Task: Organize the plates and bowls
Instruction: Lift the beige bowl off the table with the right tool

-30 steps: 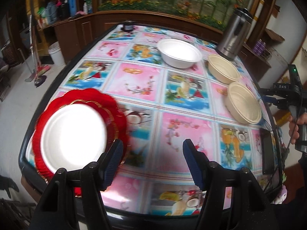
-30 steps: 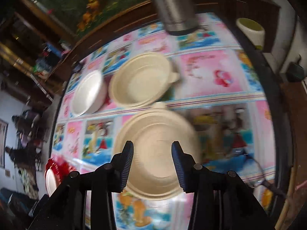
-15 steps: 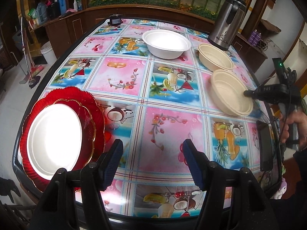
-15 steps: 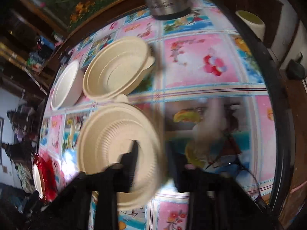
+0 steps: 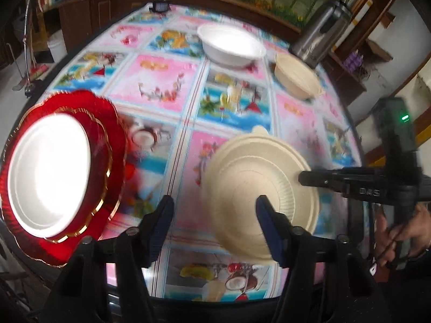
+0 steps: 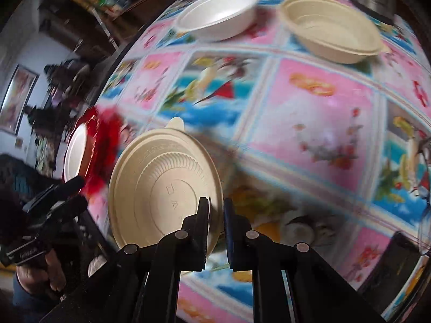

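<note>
**Plates stacked, bowls not yet sorted**

On the surface (image 5: 237,298), the near left corner already carried a stack: a white plate (image 5: 48,172) lay on the red plates (image 5: 113,140). That part looked done.

The right gripper (image 6: 216,210) was clamped on the rim of a beige lid (image 6: 161,185), which hung tilted on edge, clear of the surface, between the stack and the two bowls at the far side. Motion blur made it hard to say whether this piece was a lid or a shallow plate; its ribbed underside and small tab suggested a lid.

The left gripper (image 5: 212,215) held nothing; its jaws were closing on empty air, with the lid just beyond the right-hand finger (image 5: 269,228).

A white bowl (image 5: 231,44) and a beige bowl (image 5: 296,76) stood apart at the far side, near a steel flask (image 5: 320,35), neither nested nor covered. Judged from this, roughly half remained: placing the carried piece and gathering both bowls.
</note>
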`<state>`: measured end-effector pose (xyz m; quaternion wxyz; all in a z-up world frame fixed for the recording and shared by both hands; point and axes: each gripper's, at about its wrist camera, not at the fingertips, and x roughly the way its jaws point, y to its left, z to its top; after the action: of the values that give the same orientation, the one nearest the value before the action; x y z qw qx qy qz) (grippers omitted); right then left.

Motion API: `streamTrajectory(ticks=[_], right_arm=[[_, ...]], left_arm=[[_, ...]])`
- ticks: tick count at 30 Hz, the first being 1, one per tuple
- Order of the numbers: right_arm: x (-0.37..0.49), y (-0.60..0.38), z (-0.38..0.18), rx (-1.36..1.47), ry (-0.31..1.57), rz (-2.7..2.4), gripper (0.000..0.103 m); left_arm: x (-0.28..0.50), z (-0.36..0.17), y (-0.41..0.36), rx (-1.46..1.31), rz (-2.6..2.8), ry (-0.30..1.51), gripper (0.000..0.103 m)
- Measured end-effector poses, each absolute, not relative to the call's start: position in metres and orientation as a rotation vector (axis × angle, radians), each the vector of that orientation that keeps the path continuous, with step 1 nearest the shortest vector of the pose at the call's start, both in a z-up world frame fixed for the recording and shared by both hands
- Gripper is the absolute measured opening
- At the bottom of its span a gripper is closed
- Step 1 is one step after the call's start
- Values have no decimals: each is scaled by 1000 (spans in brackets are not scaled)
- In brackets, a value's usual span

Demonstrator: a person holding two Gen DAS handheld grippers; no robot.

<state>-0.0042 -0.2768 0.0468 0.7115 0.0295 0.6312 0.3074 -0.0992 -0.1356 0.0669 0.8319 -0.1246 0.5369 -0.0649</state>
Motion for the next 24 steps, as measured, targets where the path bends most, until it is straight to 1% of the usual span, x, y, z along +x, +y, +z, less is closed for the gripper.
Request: streamTrajectory(ticks=[2,4,6,24], right_arm=[[-13,-269,47,48,1400,705,12],[-19,-264,45,26,1393,713,12],[-21,-263,42,25,1399,712,12],[-29,-239,47,15,1410,750,12]], left_arm=[[-99,55,-140,-255,-144,1179,37],[-100,47,-142,-241,-142,1201,32],[-102,44,-144,-229,-139,1206,29],[-122,58,-127,-232,-77,1151,29]])
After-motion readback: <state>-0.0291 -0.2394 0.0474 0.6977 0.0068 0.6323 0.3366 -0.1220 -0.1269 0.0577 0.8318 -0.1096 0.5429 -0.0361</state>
